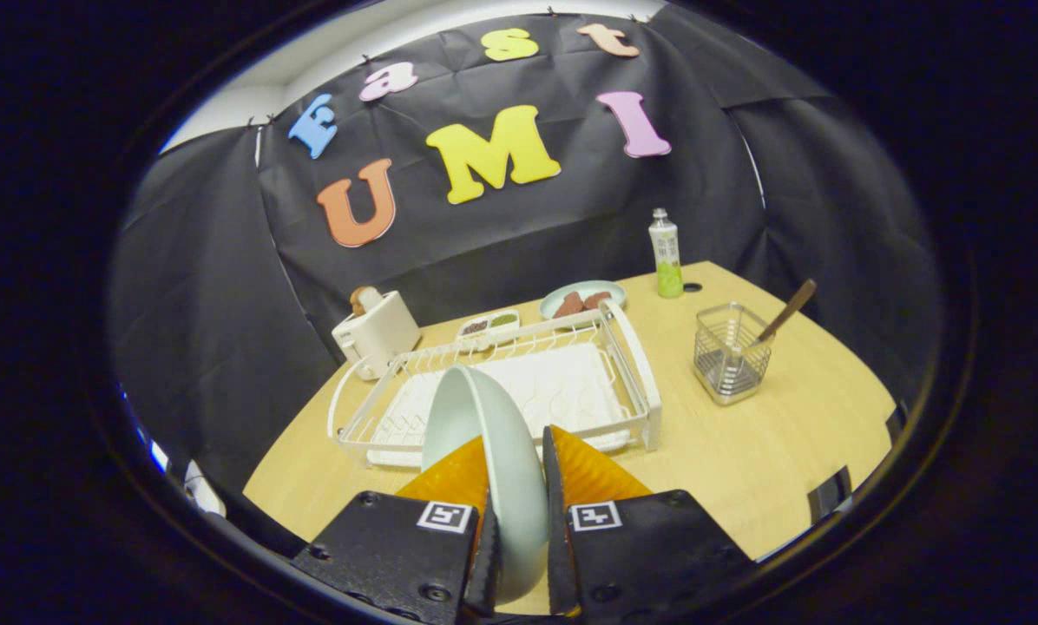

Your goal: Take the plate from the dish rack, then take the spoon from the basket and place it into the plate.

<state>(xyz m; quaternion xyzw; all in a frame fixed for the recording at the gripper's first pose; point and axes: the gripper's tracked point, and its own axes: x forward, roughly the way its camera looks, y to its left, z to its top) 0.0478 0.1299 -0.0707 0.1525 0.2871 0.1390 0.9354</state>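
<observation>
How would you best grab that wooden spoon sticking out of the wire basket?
Grip the spoon by its handle, which leans up and out past the basket rim, away from the dish rack. Coming from above that side looks easiest, the fingers straddling the handle. First the gripper, shut on the plate, must set it down.

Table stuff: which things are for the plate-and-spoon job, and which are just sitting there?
For the job:
- plate, standing on edge between the gripper fingers, which press on it
- dish rack, just beyond the fingers
- spoon, leaning in the wire basket

Just sitting there:
- toaster
- green bottle
- dish of food
- small divided tray
</observation>
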